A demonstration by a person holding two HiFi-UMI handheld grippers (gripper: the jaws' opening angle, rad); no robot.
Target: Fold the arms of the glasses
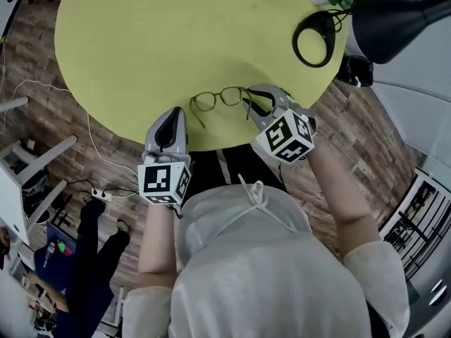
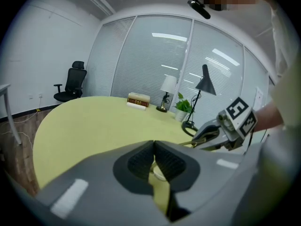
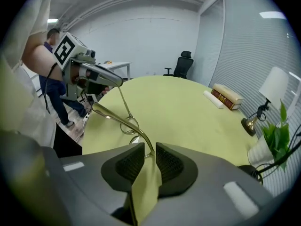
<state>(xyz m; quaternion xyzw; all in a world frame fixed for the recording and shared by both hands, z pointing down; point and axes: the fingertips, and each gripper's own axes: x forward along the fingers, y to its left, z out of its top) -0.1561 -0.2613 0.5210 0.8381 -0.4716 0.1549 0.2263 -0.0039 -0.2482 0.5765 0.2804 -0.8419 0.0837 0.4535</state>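
Glasses (image 1: pixel 220 98) lie by the near edge of the round yellow-green tabletop (image 1: pixel 176 34), both arms swung out toward that edge. Right gripper (image 1: pixel 257 103) tongs are released: they stand apart with the end of one glasses arm in the gap, pads not pressing it. Left gripper (image 1: pixel 173 111) tongs are clenched tip to tip, nothing discernible gripped, at the near edge just beside the other arm.

No words or numbers could be read; only black-and-white square markers (image 1: pixel 163 180) showed on the left gripper (image 1: pixel 173 115) and the right gripper (image 1: pixel 250 101).
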